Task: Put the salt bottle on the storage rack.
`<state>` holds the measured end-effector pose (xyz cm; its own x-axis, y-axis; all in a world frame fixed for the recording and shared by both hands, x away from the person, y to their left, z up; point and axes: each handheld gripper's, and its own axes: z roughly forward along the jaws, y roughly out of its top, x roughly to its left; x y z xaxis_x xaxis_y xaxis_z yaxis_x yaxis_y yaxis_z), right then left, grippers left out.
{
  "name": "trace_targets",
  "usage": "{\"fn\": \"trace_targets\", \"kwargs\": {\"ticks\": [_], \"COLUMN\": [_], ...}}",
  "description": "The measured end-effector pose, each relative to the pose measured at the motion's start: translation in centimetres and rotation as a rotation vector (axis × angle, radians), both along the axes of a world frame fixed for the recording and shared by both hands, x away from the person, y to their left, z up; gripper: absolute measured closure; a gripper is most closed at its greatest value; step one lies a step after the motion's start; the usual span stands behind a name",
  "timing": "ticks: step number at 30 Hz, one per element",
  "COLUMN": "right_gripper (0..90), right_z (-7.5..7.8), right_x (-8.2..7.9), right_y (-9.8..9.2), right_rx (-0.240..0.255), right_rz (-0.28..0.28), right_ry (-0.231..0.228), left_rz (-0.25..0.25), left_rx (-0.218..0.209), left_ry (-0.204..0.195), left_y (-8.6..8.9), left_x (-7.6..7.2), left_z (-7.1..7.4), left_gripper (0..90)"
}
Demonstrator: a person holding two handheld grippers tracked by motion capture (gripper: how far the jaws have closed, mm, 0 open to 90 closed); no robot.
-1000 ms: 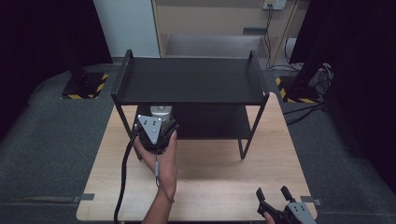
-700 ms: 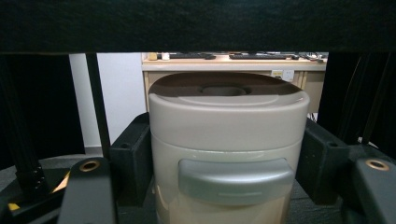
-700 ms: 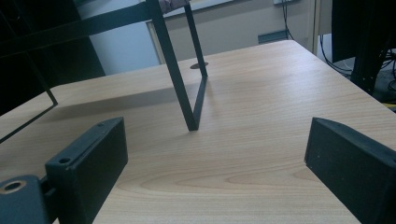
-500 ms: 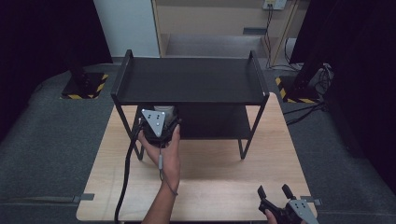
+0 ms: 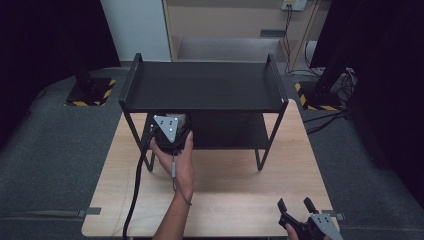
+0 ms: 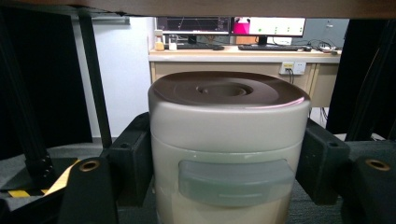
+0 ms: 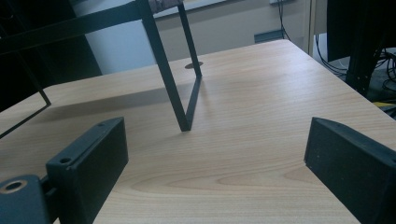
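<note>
A cream round container with a brown lid point(image 6: 229, 121) sits between the black jaws of my left gripper point(image 6: 229, 158), which is shut on its sides. In the high view, a hand holds the left gripper point(image 5: 170, 129) at the front left of a black two-tier rack point(image 5: 205, 85), pointing in under the top shelf at lower-shelf level. My right gripper point(image 5: 296, 204) rests near the table's front right corner. Its jaws stand wide apart over bare wood in the right gripper view point(image 7: 215, 158), with nothing between them.
The rack stands on a light wooden table point(image 5: 235, 175); its thin front right leg point(image 7: 180, 112) rises ahead of the right gripper. The left gripper's cable point(image 5: 135, 185) trails to the front edge. Grey floor surrounds the table, with stand bases point(image 5: 90, 92) behind.
The left gripper with the container has edged slightly forward toward the rack and tilted, so its grey plate shows more. The right gripper has stayed put.
</note>
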<state>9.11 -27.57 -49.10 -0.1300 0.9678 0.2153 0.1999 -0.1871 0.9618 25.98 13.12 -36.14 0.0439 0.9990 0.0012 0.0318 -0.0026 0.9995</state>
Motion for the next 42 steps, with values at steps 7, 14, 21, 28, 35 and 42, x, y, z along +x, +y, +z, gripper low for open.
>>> {"fn": "trace_targets", "kwargs": {"ticks": [7,14,21,28,35,42], "right_gripper": [6.1,5.7,5.0,4.6,4.4,4.4], "right_z": [-0.1,0.2,0.4,0.5,0.6,0.4], "right_x": [0.1,0.2,0.1,-0.3,-0.7,-0.9], "right_y": [0.1,0.6,0.8,1.3,1.6,2.0], "right_rx": [0.000,-0.003,-0.007,-0.010,-0.013,-0.017], "right_rz": [0.005,0.013,0.018,0.019,0.017,0.027], "right_ry": [0.003,-0.004,-0.012,-0.026,-0.034,-0.045], "left_rz": [0.009,0.015,0.010,-0.032,-0.084,-0.155], "left_rx": [0.007,-0.002,0.002,-0.010,-0.025,-0.038], "left_ry": [-0.029,-0.070,-0.101,-0.146,-0.164,-0.148], "left_y": [-0.2,-0.2,0.2,1.5,2.8,4.9], "left_x": [0.0,-1.1,-2.8,-6.4,-9.6,-13.2], "left_z": [-0.6,-1.5,-2.2,-3.6,-4.9,-7.3], "left_gripper": [27.3,10.6,8.7,6.9,6.4,6.1]}}
